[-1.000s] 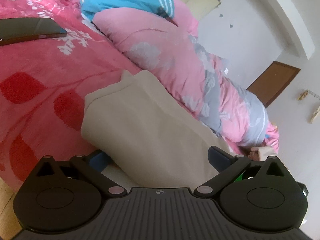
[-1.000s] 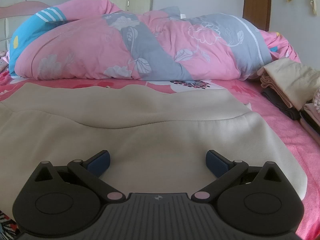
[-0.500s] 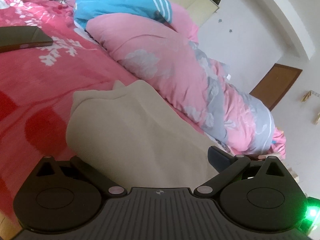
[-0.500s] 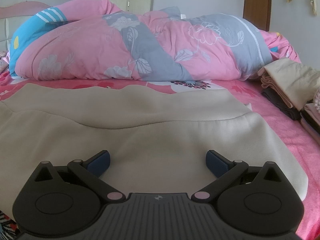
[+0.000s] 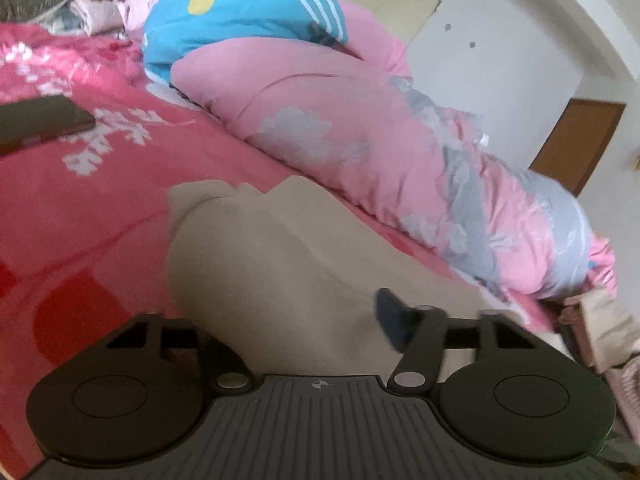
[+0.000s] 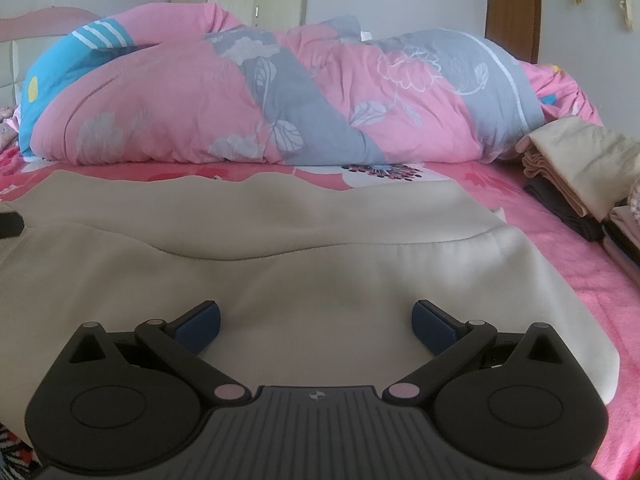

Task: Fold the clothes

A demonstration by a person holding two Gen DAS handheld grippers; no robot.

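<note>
Beige garment (image 6: 304, 248): spread flat across the pink bedspread (image 6: 592, 280), near hem by the bed's edge. Left gripper (image 5: 288, 324): jaws closing, garment's left end bunched between them; left finger hidden under cloth. Right gripper (image 6: 316, 320): fingers wide, over the cloth. Far side: rolled quilt (image 6: 280, 96). Right: folded stack (image 6: 576, 168). Left: phone (image 5: 40, 124), open bedspread around it.

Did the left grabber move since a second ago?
Yes. In the left wrist view the phone has slid toward the left edge, so the left gripper swung rightward along the beige garment, its jaws closing around the cloth.
</note>
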